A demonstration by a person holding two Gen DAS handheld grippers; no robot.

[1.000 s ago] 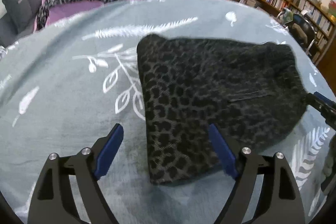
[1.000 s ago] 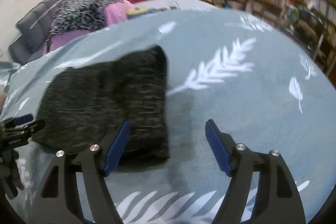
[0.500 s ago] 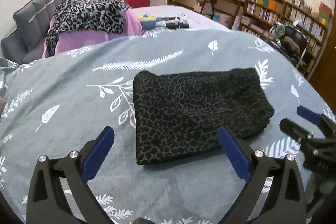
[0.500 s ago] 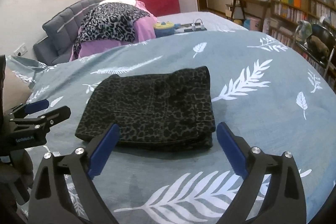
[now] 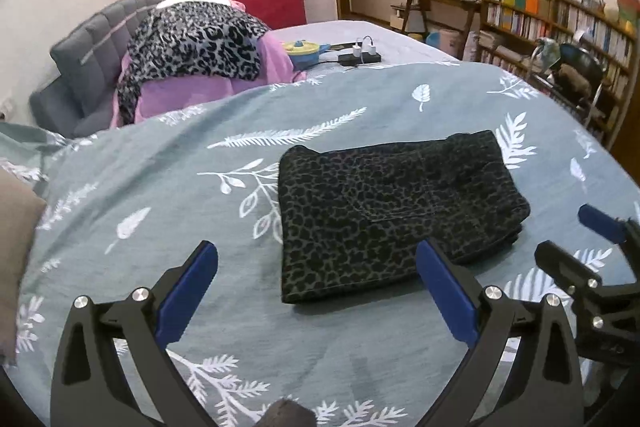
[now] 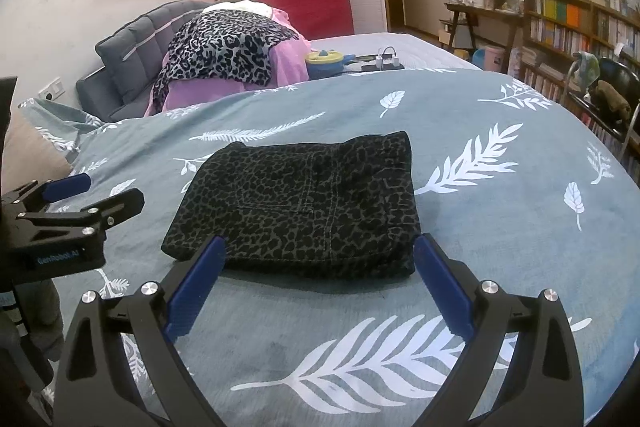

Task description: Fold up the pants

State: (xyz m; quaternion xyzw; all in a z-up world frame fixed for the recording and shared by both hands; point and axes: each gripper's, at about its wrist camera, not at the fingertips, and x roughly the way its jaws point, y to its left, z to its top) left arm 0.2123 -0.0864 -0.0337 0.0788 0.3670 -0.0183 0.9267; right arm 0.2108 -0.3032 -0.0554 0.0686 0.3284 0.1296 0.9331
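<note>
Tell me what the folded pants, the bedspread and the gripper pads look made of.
Folded pants: likely denim-like woven cotton, matte, leopard-printed; visible topstitched seams and pocket.
Bedspread: soft matte woven fabric, probably cotton, grey-blue with white printed leaves; gentle creases.
Gripper pads: blue, smooth, perhaps rubber or plastic, on black rigid plastic-looking arms with metal screws.

left gripper (image 5: 316, 283): jaws wide apart, holding nothing, hovering low, pointing forward
right gripper (image 6: 320, 275): jaws wide apart, holding nothing, level beside the left
</note>
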